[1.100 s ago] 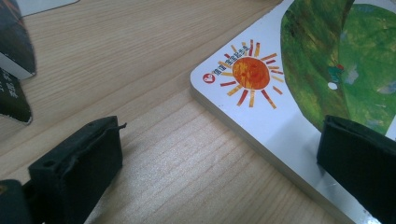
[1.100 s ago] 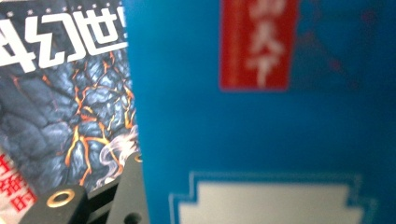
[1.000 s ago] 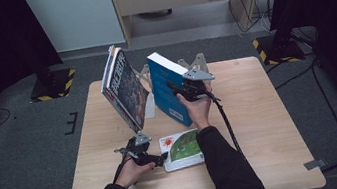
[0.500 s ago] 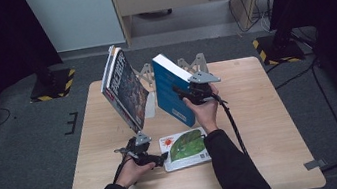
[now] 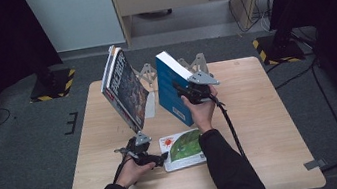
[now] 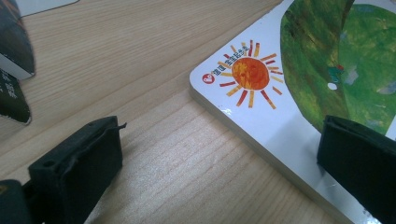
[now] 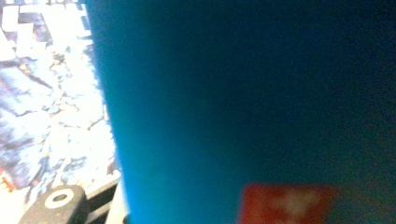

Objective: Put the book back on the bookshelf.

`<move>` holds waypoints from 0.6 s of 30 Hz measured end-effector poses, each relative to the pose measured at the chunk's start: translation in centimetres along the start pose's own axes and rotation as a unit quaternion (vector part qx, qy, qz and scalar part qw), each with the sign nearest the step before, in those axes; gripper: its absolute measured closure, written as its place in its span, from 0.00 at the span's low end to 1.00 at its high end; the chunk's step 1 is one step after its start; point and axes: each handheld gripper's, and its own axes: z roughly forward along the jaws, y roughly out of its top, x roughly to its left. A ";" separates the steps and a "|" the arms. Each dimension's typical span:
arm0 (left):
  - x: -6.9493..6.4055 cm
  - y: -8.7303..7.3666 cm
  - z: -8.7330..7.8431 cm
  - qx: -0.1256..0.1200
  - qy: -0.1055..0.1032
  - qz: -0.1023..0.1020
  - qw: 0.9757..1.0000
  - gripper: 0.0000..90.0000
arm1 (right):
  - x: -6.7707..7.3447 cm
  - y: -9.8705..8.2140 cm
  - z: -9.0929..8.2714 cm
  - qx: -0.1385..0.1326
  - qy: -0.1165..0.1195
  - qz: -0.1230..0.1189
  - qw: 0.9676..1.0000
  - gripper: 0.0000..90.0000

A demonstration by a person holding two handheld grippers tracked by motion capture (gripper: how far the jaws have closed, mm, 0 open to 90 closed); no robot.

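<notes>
Blue book point(image 5: 172, 94) upright, spine vertical

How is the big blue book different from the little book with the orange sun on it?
The thick blue-covered book stands upright on the wooden table, while the thin white picture book with the orange sun lies flat. The blue one looks much thicker and larger. The right tool grips the blue book; the left tool sits open at the sun book's corner. Both are books on one table.
</notes>
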 end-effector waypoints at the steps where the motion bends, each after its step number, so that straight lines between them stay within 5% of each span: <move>1: 0.0 0.0 0.0 0.000 0.000 0.000 1.000 0.00 | -0.1 0.0 0.1 0.000 -0.002 0.001 1.000 0.67; 18: 0.0 0.0 0.0 0.000 -0.001 0.003 1.000 0.00 | 0.4 0.2 1.1 0.002 0.006 -0.015 1.000 0.67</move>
